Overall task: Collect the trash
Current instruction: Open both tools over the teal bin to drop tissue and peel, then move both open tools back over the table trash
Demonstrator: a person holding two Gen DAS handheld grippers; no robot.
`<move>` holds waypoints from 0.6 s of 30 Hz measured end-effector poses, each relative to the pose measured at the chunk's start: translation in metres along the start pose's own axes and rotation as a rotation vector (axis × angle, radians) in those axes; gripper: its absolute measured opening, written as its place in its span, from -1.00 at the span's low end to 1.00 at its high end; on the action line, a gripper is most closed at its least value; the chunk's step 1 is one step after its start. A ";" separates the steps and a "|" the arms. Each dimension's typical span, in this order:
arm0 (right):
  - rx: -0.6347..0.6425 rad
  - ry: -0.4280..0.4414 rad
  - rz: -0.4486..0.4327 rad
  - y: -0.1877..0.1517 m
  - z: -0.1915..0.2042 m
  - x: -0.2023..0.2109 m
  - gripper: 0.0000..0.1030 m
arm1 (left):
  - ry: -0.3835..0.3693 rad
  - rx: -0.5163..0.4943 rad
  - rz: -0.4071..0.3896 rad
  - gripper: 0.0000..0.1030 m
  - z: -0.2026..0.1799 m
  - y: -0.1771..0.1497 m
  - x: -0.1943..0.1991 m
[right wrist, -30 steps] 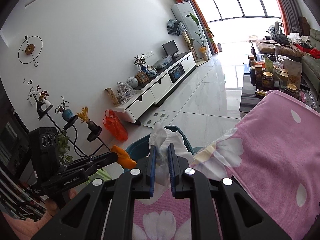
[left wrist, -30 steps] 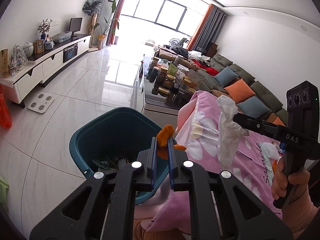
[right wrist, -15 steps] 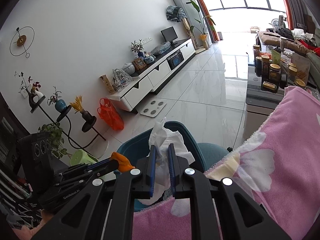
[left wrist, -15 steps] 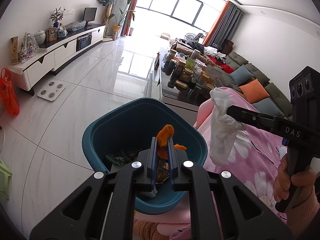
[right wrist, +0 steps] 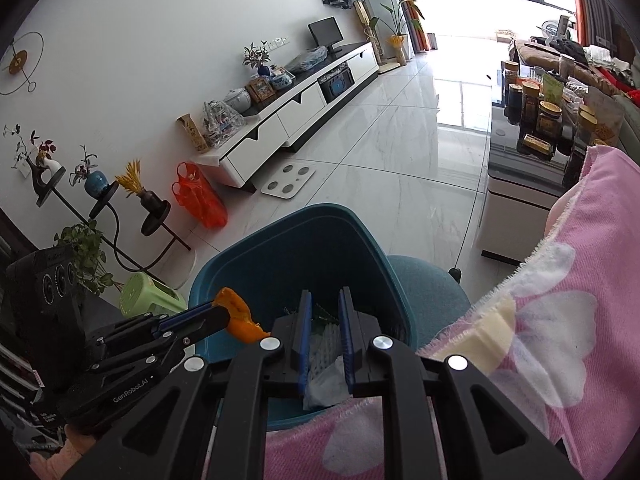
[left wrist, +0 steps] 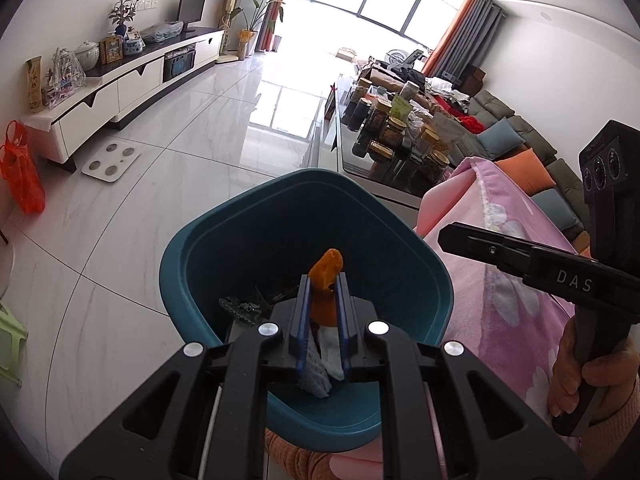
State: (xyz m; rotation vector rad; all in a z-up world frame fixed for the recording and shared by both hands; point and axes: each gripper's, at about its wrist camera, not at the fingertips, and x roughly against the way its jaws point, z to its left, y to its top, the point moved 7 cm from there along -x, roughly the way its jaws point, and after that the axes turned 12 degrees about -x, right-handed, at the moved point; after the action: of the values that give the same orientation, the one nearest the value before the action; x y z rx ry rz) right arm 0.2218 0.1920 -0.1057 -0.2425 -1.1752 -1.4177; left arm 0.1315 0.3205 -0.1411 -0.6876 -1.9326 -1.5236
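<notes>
**Dropping trash into the bin**

Both my grippers sit over the teal bin (left wrist: 248,236), which stands on the floor just beside the pink flowered blanket (left wrist: 516,280).

My left gripper (left wrist: 323,280) is clenched on an orange peel (left wrist: 326,270); the peel sticks up past the fingertips, right above the bin's open mouth. In the right wrist view the same peel (right wrist: 240,316) hangs over the bin's near rim.

My right gripper (right wrist: 324,304) has nothing between its fingers. Its jaws are opening slightly, only a narrow gap. A crumpled white tissue (right wrist: 326,388) lies down inside the bin under it, on top of dark scraps I can't identify.

Step, as I judge it: the drop-off. Tissue is in; 1 piece, the peel, is not in yet.

Next move: open the left jaws with the peel held over the middle of the bin, not the rim, so it falls clear of the blanket. The peel looks soft and may stick to a pad; a small shake could be needed.
</notes>
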 end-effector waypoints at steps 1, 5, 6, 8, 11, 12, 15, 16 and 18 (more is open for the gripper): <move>-0.003 0.001 0.002 0.000 -0.001 0.000 -0.74 | 0.001 0.006 0.002 -0.70 0.003 0.001 -0.005; -0.002 0.004 -0.008 -0.002 -0.005 0.005 -0.66 | -0.003 0.024 0.024 -0.48 0.004 -0.004 -0.019; -0.002 0.007 -0.009 -0.003 -0.005 0.007 -0.65 | -0.003 0.026 0.027 -0.48 0.003 -0.005 -0.021; -0.003 0.013 -0.015 -0.005 -0.006 0.012 -0.64 | -0.007 0.024 0.025 -0.48 0.001 -0.006 -0.023; -0.003 0.027 -0.028 -0.008 -0.006 0.023 -0.60 | -0.006 0.002 0.005 -0.45 -0.005 -0.005 -0.016; -0.002 0.033 -0.035 -0.010 -0.006 0.028 -0.57 | -0.004 -0.007 -0.007 -0.41 -0.007 -0.003 -0.012; 0.013 0.048 -0.069 -0.016 -0.005 0.047 -0.55 | -0.005 -0.039 -0.048 -0.32 -0.018 0.002 0.004; 0.018 0.053 -0.083 -0.018 -0.005 0.055 -0.52 | -0.011 -0.050 -0.064 -0.29 -0.023 0.004 0.010; 0.028 0.062 -0.114 -0.024 -0.007 0.073 -0.45 | -0.022 -0.080 -0.098 -0.20 -0.035 0.007 0.024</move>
State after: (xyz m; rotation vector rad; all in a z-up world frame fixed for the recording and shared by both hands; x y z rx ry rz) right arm 0.1860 0.1361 -0.0671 -0.1128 -1.1720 -1.4968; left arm 0.1236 0.2892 -0.1132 -0.6541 -1.9564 -1.6669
